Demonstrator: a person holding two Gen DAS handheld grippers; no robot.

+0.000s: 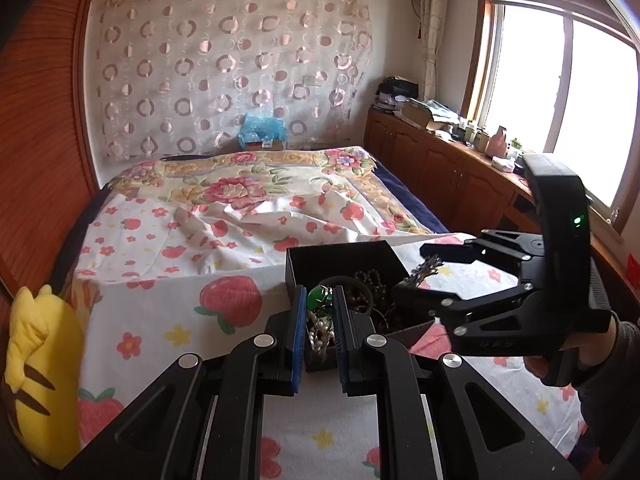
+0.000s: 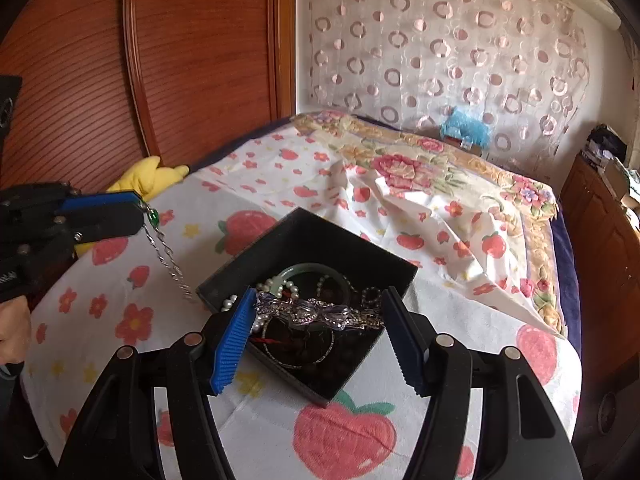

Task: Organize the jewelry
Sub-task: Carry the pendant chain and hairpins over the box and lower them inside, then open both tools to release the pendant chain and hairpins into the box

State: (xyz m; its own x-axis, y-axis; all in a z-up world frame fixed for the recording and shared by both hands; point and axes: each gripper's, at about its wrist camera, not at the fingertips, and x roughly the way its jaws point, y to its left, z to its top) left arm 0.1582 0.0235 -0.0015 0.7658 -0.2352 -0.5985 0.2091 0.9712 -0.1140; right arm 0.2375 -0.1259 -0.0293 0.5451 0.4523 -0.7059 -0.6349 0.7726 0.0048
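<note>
A black open box (image 2: 224, 276) of mixed jewelry sits on the strawberry-print sheet; it also shows in the left wrist view (image 1: 304, 258). My left gripper (image 1: 318, 300) is shut on a green-stone pendant (image 1: 318, 298) with a silver chain (image 2: 170, 260) that hangs down left of the box. From the right wrist view the left gripper (image 2: 138, 210) is left of the box, held above the sheet. My right gripper (image 2: 320, 316) is shut on a purple rhinestone hair clip (image 2: 316, 312), held across its length just above the box. The right gripper (image 1: 412, 272) also shows in the left wrist view.
A jade bangle (image 2: 308, 270), pearls (image 2: 230, 302) and bead strings lie in the box. A yellow plush toy (image 1: 40, 360) lies at the bed's left edge by the wooden headboard. A rumpled floral quilt (image 1: 240, 188) lies behind. Wooden cabinets (image 1: 440, 160) run under the window.
</note>
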